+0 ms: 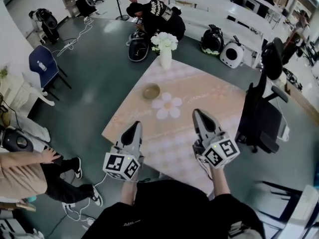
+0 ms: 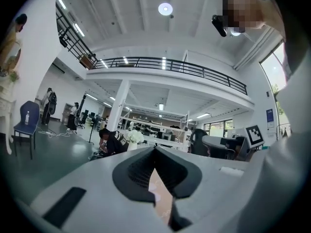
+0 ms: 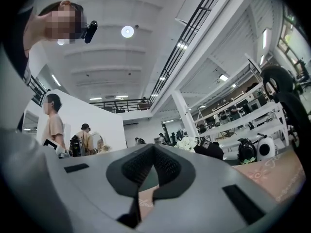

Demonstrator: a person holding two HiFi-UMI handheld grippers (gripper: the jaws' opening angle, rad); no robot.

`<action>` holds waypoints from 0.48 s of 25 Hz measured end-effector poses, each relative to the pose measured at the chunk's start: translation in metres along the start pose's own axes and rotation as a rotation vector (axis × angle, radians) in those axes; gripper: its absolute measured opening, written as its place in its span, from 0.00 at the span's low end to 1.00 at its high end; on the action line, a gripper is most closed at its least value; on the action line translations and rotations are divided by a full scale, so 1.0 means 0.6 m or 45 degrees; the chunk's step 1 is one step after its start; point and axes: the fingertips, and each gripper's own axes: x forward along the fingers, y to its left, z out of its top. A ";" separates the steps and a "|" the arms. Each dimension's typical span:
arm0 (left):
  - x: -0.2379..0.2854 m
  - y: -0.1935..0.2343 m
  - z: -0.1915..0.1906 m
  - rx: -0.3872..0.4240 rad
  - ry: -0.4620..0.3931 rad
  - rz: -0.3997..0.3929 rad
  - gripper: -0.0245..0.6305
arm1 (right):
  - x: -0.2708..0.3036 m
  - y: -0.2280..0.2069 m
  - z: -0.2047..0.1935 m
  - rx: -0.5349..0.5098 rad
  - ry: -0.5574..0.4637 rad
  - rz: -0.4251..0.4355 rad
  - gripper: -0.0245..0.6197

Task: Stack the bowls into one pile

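Observation:
A tan bowl sits on the pink checked tablecloth, left of a printed white flower; I cannot tell if other bowls are nested in it. My left gripper hovers over the table's near left edge, shut and empty. My right gripper hangs over the near right part of the cloth, also shut with nothing in it. Both point level toward the far side, well short of the bowl. In the left gripper view the shut jaws hide the bowl. The right gripper view shows only its shut jaws and the room.
A white vase of white flowers stands at the table's far corner. A black office chair is close to the table's right side. A person crouches on the floor beyond the vase, and another sits at the left.

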 end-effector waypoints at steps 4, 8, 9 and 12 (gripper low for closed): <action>-0.015 0.006 0.005 -0.001 -0.014 0.020 0.03 | -0.013 -0.006 0.008 0.013 -0.024 -0.030 0.03; -0.028 0.010 0.001 0.022 0.004 0.055 0.03 | -0.023 -0.011 0.011 0.041 -0.037 -0.038 0.03; -0.031 0.011 0.001 0.020 0.002 0.063 0.03 | -0.026 -0.012 0.010 0.040 -0.035 -0.041 0.03; -0.037 0.011 0.006 0.018 -0.008 0.074 0.03 | -0.034 -0.014 0.010 0.035 -0.030 -0.057 0.03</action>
